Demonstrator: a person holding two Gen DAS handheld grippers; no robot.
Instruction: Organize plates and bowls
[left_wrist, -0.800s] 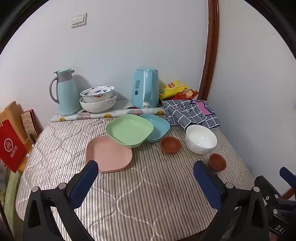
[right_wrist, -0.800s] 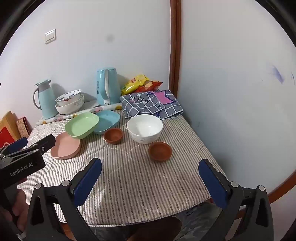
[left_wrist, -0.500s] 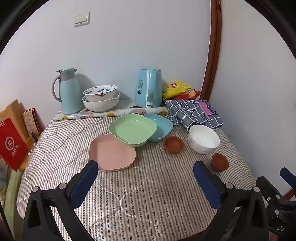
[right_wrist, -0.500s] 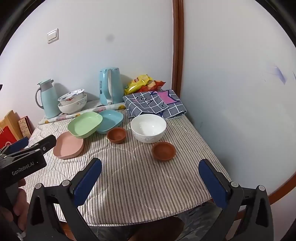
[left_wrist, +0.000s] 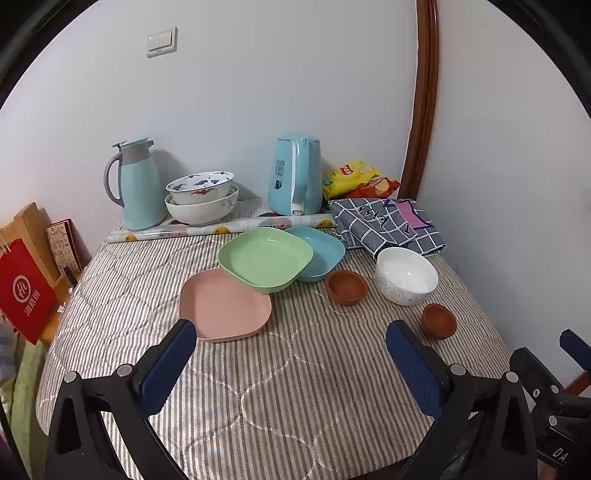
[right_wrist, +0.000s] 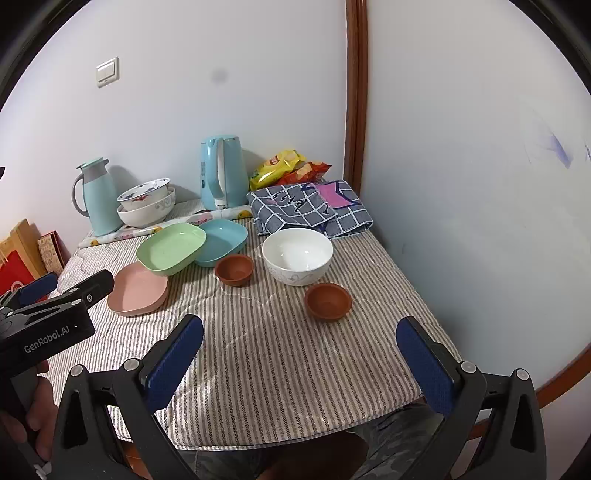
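The table (left_wrist: 258, 398) wears a quilted, grey-striped cloth, soft and stitched in wavy lines; on it, around the middle, lie three smooth square plates with rounded corners: a flat pink plate (left_wrist: 224, 303), a deeper green plate (left_wrist: 265, 259) whose near edge rests on the pink one, and a blue plate (left_wrist: 319, 253) tucked partly under the green one's right side; to their right sit a small brown clay bowl (left_wrist: 346, 286), a glossy white bowl (left_wrist: 406, 275) with a faint grey pattern, and a second brown bowl (left_wrist: 438, 319) nearer the right edge; along the back edge stand a pale blue jug (left_wrist: 135, 182), two stacked china bowls (left_wrist: 201, 197), a blue kettle (left_wrist: 294, 181), a printed paper roll (left_wrist: 221, 229), crinkled snack bags (left_wrist: 356, 177) and a folded checked cloth (left_wrist: 384, 225) in the back right corner.

The left gripper (left_wrist: 291, 341) hangs above the near part of the table with its blue, dimpled pads spread wide and nothing between them; the right gripper (right_wrist: 299, 338) stands likewise wide and empty over the near right corner.

Only the right view shows a hand (right_wrist: 26, 413) on the left gripper's black handle, and the table's near hem with patterned cloth below it; only the left view shows the red paper bag (left_wrist: 24, 284) beyond the left edge.

The near half of the table is bare stripes; walls close the back and right edges.
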